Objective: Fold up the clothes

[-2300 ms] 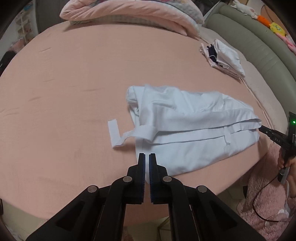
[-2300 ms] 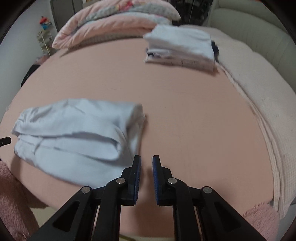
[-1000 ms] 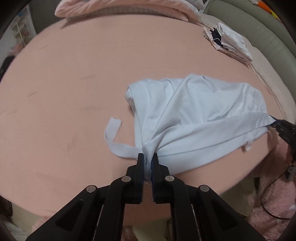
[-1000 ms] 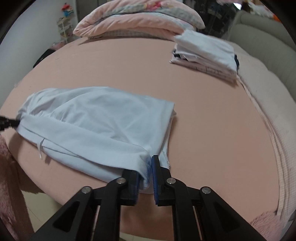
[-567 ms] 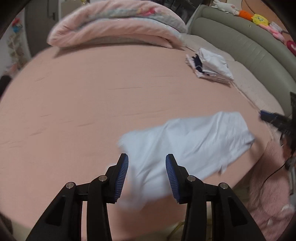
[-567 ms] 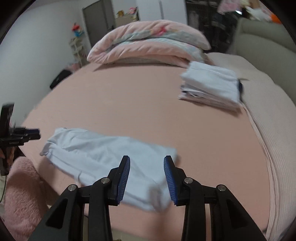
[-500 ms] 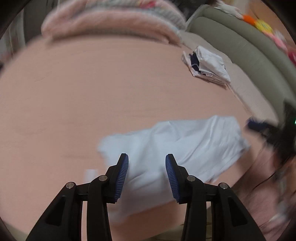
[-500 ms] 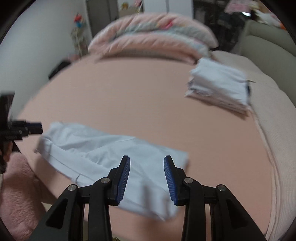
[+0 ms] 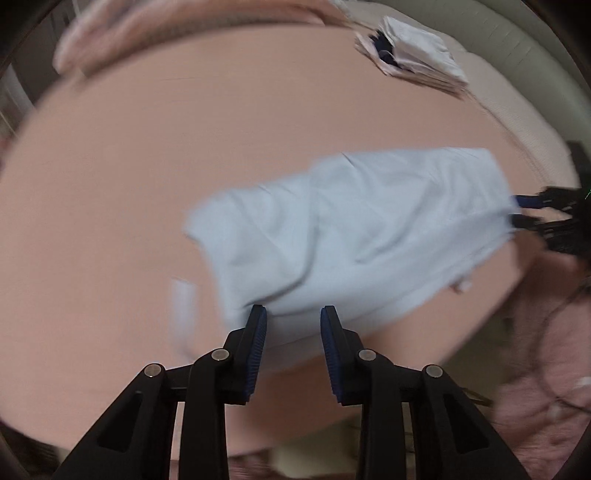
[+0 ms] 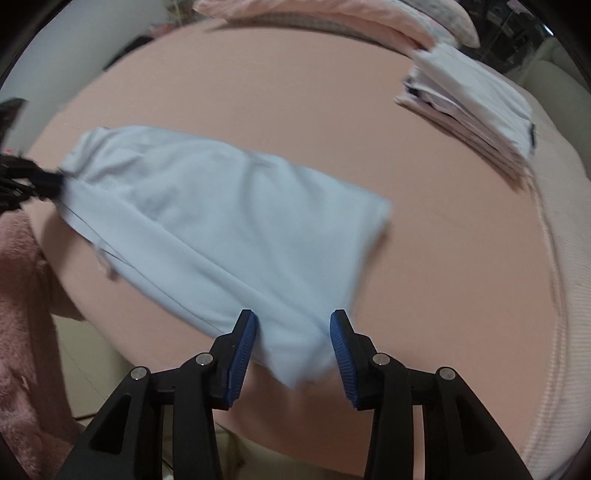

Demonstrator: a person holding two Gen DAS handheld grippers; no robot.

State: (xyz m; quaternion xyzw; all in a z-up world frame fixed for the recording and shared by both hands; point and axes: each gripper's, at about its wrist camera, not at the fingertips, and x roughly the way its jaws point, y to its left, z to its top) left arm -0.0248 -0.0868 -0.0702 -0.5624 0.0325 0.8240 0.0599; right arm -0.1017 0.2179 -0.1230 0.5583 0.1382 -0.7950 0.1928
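Left hand-held gripper (image 9: 293, 317) is hovering with its jaws spread over the near edge of the garment (image 9: 354, 236), gripping nothing. Right hand-held gripper (image 10: 291, 325) is likewise spread at the garment's opposite end. That garment is lying flat on the bed (image 9: 110, 177), with a folded pile (image 10: 476, 99) beyond it.

Dim soft indoor light, heavy motion blur, fisheye bending, dark corners

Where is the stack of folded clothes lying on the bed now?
The stack of folded clothes lies at the far right of the pink bed, near the pillows and apart from the light blue garment.
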